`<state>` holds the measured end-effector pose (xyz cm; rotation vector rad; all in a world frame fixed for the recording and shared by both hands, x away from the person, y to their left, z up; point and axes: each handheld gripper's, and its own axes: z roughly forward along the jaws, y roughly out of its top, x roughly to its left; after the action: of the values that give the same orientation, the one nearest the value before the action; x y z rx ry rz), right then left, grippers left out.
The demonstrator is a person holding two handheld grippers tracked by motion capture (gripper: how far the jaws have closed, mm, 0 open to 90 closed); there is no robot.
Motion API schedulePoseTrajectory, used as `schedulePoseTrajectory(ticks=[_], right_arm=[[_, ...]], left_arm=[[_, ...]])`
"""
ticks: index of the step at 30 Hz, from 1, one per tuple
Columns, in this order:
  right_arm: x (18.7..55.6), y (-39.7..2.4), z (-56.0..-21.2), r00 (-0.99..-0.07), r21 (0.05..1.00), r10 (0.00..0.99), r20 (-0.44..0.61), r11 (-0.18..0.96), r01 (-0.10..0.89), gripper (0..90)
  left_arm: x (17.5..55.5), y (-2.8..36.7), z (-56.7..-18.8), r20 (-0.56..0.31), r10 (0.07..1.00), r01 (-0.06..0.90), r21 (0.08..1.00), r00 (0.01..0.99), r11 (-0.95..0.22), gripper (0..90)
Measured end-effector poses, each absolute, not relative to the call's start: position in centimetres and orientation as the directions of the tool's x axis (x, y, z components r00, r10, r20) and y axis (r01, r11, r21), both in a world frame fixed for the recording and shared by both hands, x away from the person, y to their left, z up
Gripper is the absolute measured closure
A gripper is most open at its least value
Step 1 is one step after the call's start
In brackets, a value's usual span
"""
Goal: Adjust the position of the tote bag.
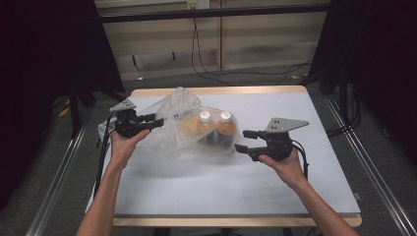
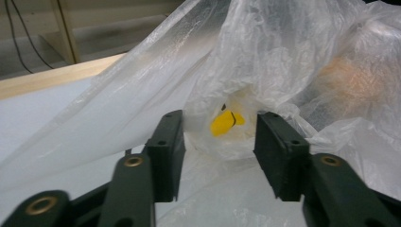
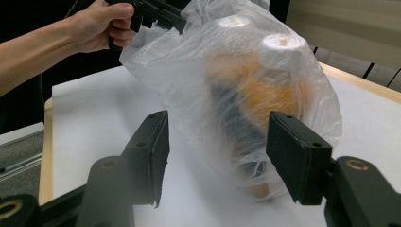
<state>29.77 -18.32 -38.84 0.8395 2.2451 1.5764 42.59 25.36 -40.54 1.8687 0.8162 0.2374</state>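
Bagging bottles (image 1: pixel 215 127): left hand-held gripper (image 1: pixel 156 121) part-open around plastic bag (image 1: pixel 169 125) film, right hand-held gripper (image 1: pixel 241 140) open, empty; next, pinch firmly.

Clear whitish bag (image 1: pixel 172 123); orange bottles (image 1: pixel 216 130) (white caps); yellow scrap (image 2: pixel 226 124); pale grey table (image 1: pixel 275 191).

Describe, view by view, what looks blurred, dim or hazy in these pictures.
High view: dark curtained sides, soft shadow under the plastic bag. Left gripper view: near fingers soft, bag folds hazy. Right gripper view: two bottles smeared behind film.
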Motion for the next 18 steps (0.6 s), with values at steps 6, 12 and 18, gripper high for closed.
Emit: schedulePoseTrajectory(ticks=[6,12,18], right_arm=[[29.7,-18.1,-38.9,-0.798,0.922,0.594,0.102,0.246,0.301,39.6],[29.7,-17.9,-39.0,-0.799,0.919,0.592,0.103,0.251,0.304,39.4],[29.6,-17.9,-39.0,-0.799,0.918,0.593,0.102,0.253,0.305,39.3]], left_arm=[[42.2,25.1,-40.5,-0.189,0.597,0.403,0.881,0.780,-0.248,87.8],[41.8,24.9,-39.8,-0.167,0.589,0.376,0.892,0.791,-0.252,90.0],[40.8,24.7,-37.9,-0.144,0.564,0.325,0.916,0.813,-0.234,90.0]])
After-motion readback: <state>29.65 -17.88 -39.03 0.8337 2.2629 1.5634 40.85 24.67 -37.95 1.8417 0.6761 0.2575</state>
